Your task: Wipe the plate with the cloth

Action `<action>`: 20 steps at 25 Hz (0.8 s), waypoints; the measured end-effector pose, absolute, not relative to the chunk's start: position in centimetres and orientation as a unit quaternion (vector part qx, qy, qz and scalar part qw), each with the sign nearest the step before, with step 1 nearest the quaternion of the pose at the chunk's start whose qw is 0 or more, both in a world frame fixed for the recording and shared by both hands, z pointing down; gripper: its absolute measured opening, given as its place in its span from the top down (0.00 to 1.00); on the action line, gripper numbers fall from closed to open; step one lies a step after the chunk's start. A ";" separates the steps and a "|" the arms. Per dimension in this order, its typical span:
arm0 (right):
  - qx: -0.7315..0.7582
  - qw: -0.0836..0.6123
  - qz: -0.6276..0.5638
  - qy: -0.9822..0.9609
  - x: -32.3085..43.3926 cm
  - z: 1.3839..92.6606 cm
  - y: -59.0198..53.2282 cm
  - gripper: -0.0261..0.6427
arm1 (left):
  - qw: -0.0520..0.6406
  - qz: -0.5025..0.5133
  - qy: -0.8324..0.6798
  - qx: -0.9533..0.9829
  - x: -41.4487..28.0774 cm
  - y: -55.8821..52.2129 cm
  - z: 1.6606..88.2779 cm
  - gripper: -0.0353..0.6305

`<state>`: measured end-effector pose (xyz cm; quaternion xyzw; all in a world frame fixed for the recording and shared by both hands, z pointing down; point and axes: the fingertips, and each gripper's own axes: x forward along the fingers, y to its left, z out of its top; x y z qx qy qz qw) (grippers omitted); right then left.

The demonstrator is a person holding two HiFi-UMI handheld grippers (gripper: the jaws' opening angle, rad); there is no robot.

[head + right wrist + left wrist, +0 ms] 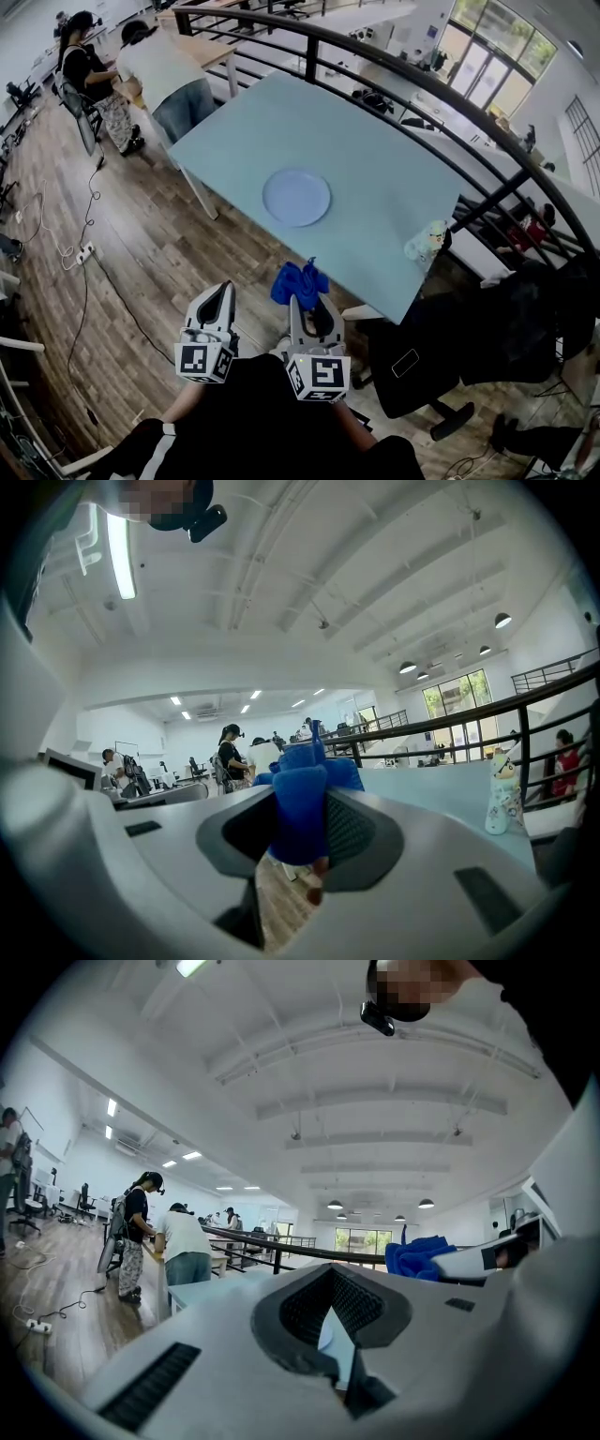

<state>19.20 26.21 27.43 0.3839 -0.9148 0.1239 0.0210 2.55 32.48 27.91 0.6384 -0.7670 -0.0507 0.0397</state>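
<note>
Holds the blue cloth bunched between the jaws of the right gripper, clamped firmly on it. Carries the left gripper just beside, jaws together on nothing. Shows the plate flat on the table, ahead of both grippers and well apart from the cloth. Reads, by judgement, as an early stage: cloth secured, no contact with the plate yet. Leaves the reach forward, the lowering of cloth onto plate, and all the wiping.

The left gripper and right gripper point forward side by side, close to the body; left jaws are closed and empty, right jaws clamp a blue cloth.
</note>
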 end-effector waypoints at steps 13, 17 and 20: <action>0.377 0.028 0.126 -0.917 19.0 27.9 24.0 0.78 | 0.046 -0.049 -0.771 0.633 2.3 30.5 28.5 0.94; 0.382 0.032 0.128 -0.915 19.1 28.3 23.1 0.78 | 0.049 -0.047 -0.765 0.640 2.6 29.4 28.5 0.94; 0.383 0.033 0.124 -0.915 18.9 28.0 22.4 0.78 | 0.045 -0.050 -0.766 0.639 2.2 28.7 28.4 0.94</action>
